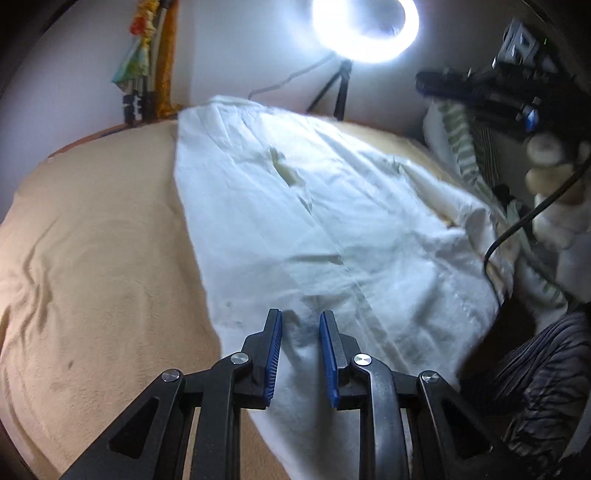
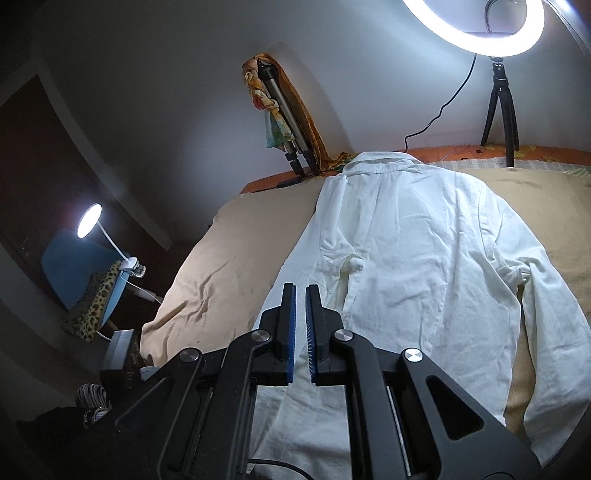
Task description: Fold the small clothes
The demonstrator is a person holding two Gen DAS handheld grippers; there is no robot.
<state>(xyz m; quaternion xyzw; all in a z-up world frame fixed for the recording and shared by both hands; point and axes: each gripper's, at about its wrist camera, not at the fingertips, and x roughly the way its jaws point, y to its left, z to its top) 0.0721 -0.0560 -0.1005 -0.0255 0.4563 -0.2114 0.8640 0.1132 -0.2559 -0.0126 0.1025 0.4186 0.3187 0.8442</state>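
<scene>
A white long-sleeved shirt lies spread back-up on a beige blanket, collar toward the far wall. In the left wrist view the shirt fills the middle. My left gripper hangs over the shirt's near hem with its blue-padded jaws apart, holding nothing. My right gripper is above the shirt's left side near a sleeve, its jaws a narrow gap apart with no cloth between them. The right gripper's body also shows in the left wrist view, raised at the upper right.
A ring light on a black tripod stands at the bed's far edge. Another tripod and a colourful cloth lean on the wall. A desk lamp and blue chair stand left. Striped clothes lie at right.
</scene>
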